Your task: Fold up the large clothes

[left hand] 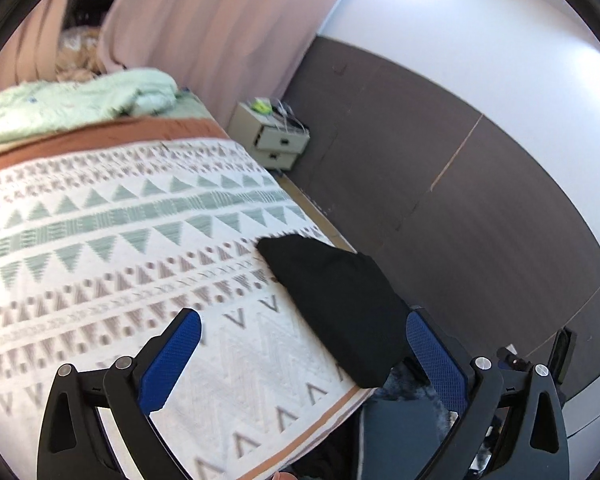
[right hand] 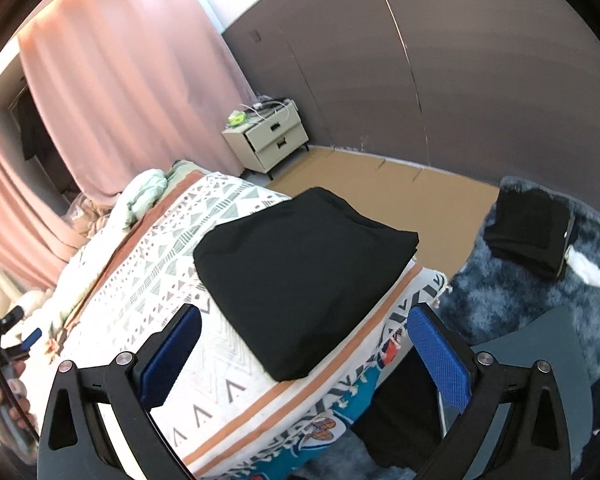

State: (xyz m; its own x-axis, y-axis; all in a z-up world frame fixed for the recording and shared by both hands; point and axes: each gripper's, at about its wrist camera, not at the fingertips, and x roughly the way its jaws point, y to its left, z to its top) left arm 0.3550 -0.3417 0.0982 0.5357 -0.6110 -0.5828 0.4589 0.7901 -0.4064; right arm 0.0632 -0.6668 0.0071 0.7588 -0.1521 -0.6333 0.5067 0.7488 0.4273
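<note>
Folded black garment (right hand: 300, 276) left near the corner of the bed (right hand: 148, 280), both tongs empty.

The left tongs (left hand: 300, 356) and right tongs (right hand: 304, 352) stand wide apart above the bedspread, gripping nothing. The garment's edge lies close to the bed's edge, so a nudge or a snagged finger could probably undo the fold or slide it onto the blue rug (right hand: 500, 304).

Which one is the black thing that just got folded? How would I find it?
Find the bed with the white triangle-patterned blanket. At its near corner lies the folded black garment, a flat, neat rectangle. Another black pile sits off the bed, on the fuzzy blue rug.
</note>
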